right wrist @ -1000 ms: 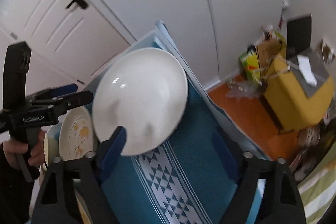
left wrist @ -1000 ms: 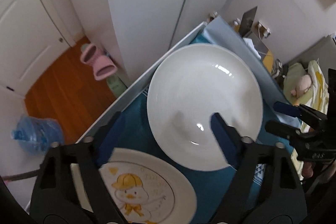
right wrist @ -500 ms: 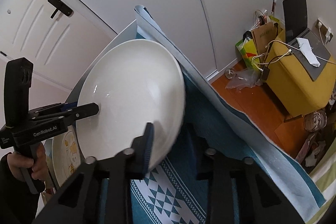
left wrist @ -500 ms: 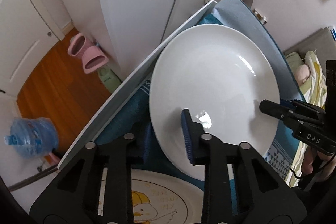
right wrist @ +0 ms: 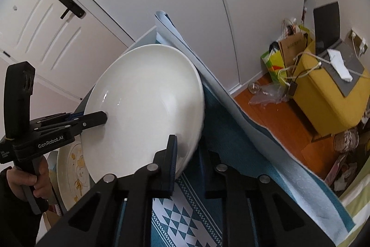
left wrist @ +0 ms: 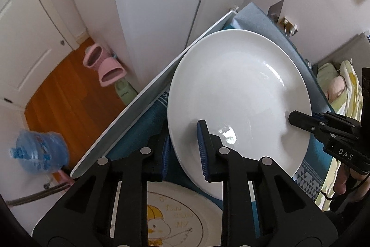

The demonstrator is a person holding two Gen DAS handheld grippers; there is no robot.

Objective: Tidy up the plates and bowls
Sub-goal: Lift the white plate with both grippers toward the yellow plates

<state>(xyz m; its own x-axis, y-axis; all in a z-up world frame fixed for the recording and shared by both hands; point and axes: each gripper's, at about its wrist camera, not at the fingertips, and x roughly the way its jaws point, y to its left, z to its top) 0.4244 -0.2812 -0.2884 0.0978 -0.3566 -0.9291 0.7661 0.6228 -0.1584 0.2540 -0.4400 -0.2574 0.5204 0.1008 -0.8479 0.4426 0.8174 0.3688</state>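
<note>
A large white plate (left wrist: 238, 94) (right wrist: 143, 103) hangs tilted above the blue patterned tablecloth (right wrist: 185, 212), held from two sides. My left gripper (left wrist: 182, 147) is shut on its near left rim, one pad on top and one underneath. From the right wrist view that left gripper (right wrist: 101, 117) shows on the plate's left edge, with a hand on its handle. My right gripper (right wrist: 189, 154) has its jaws closing tight on the plate's right rim, and it shows as well in the left wrist view (left wrist: 293, 117). A plate with a yellow duck picture (left wrist: 175, 212) (right wrist: 71, 166) lies on the table beneath.
The table's white edge (left wrist: 138, 103) runs along white wardrobe doors. On the wooden floor are pink slippers (left wrist: 106, 66) and a blue water bottle (left wrist: 39, 152). To the right stand a yellow ottoman (right wrist: 328, 94) and paper bags (right wrist: 286, 54).
Both grippers went from open beside the plate to shut on its opposite rims. The plate has since come up off the cloth and tilted.
</note>
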